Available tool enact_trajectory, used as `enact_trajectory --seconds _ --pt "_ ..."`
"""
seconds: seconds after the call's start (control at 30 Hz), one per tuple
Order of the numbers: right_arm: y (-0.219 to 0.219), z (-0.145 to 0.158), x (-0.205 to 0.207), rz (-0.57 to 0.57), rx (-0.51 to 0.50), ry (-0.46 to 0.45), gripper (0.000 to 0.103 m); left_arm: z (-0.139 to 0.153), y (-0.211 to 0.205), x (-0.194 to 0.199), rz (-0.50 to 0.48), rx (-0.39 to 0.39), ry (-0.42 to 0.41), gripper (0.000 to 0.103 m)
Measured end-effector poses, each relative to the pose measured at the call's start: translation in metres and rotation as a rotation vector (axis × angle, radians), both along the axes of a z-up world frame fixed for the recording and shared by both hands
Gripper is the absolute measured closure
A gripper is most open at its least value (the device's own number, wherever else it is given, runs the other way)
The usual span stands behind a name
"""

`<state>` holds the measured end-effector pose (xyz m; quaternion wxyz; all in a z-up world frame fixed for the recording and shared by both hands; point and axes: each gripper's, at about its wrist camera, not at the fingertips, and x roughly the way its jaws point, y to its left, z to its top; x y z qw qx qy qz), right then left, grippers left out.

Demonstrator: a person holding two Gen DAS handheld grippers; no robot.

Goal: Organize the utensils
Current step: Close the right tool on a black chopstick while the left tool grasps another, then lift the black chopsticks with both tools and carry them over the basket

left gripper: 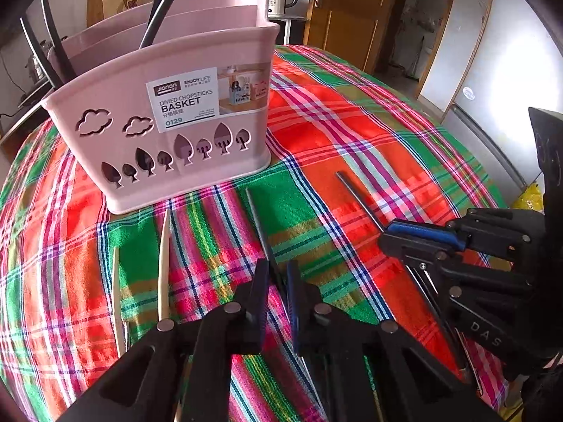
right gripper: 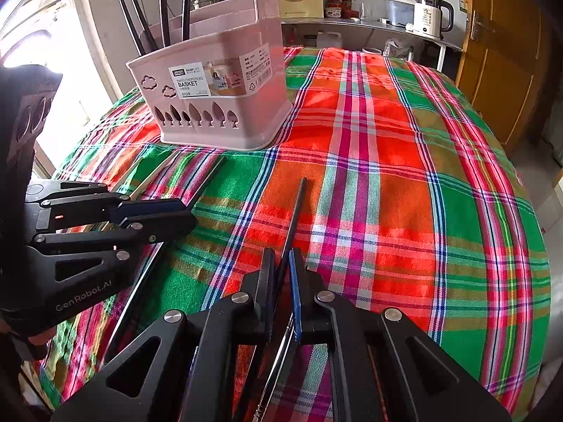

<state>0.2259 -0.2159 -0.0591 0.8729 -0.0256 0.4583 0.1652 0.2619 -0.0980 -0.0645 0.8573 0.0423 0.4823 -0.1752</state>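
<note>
Chopsticks were the business at hand: two dark ones lay loose on the plaid tablecloth point(right gripper: 404, 183), each with a claw closed around it, while two pale chopsticks point(left gripper: 163, 260) lay untouched to the left of them. The pink basket point(left gripper: 169, 140) stood at the far side of the cloth, ahead of both claws, with several dark utensils point(right gripper: 165, 7) already upright in its rear compartments.

The left gripper point(left gripper: 276, 295) had its fingers drawn in on a thin dark chopstick point(left gripper: 258, 221), which ran forward out of the narrow gap and angled slightly left, its tip ending just short of the basket's base. The right gripper point(right gripper: 281, 281) was likewise pinched on the other dark chopstick point(right gripper: 297, 211), whose long axis ran almost straight away from the claw, leaning a little right. In both wrist views the stick passed between the pads and on behind them, so each was held partway along its length, not at an end.

What mattered for the coming move, as I judged it, was that both sticks lay flat and pointed roughly towards the basket, while the compartments opened upward. Each stick would need tipping from lying to standing before it could drop in. The left claw sat nearer the basket and more squarely before it, so it looked the likelier to deliver first; the right one would have to travel forward and leftward
</note>
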Motion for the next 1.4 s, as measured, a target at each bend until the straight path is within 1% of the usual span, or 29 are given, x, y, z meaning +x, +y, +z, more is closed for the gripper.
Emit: enact_trajectory --seconds 0.1,0.2,0.27,0.33,0.53,0.63,0.67,0.77,0.87,1.0,1.2,1.4 --pt "0.004 0.001 0.004 -0.001 -0.028 0.013 0.095 0.002 0.006 -0.003 -0.004 0.015 0.012 0.097" --pt "0.007 0.002 0.009 0.005 -0.053 0.026 0.095 0.002 0.007 -0.003 -0.011 0.028 0.026 0.096" --pt "0.007 0.002 0.012 -0.001 -0.05 0.039 0.095 0.003 0.008 -0.001 -0.004 0.038 0.031 0.096" --pt "0.006 0.001 0.015 -0.006 -0.039 0.047 0.095 0.004 0.005 0.0 -0.016 0.071 0.021 0.096" --pt "0.005 0.002 0.021 0.0 -0.019 0.064 0.096 0.003 -0.007 0.004 -0.027 0.101 0.006 0.096" --pt "0.003 0.002 0.023 0.003 0.024 0.069 0.096 0.002 -0.008 0.007 -0.029 0.088 0.012 0.097" --pt "0.002 0.003 0.023 -0.003 0.022 0.065 0.096 0.003 -0.005 0.007 -0.029 0.077 0.017 0.098" --pt "0.002 0.013 0.018 -0.006 0.054 0.031 0.097 0.01 0.002 0.003 -0.03 0.031 0.009 0.098" --pt "0.001 0.025 0.012 -0.001 0.071 -0.003 0.097 0.024 0.011 -0.002 -0.027 -0.011 -0.013 0.098" --pt "-0.001 0.042 0.007 0.004 0.093 -0.044 0.097 0.051 0.025 -0.007 -0.019 -0.058 -0.057 0.098" --pt "-0.007 0.076 -0.003 0.008 0.139 -0.122 0.097 0.098 0.046 -0.02 -0.012 -0.109 -0.146 0.098" --pt "-0.012 0.111 -0.016 0.001 0.179 -0.209 0.097 0.135 0.058 -0.036 -0.013 -0.15 -0.225 0.098"
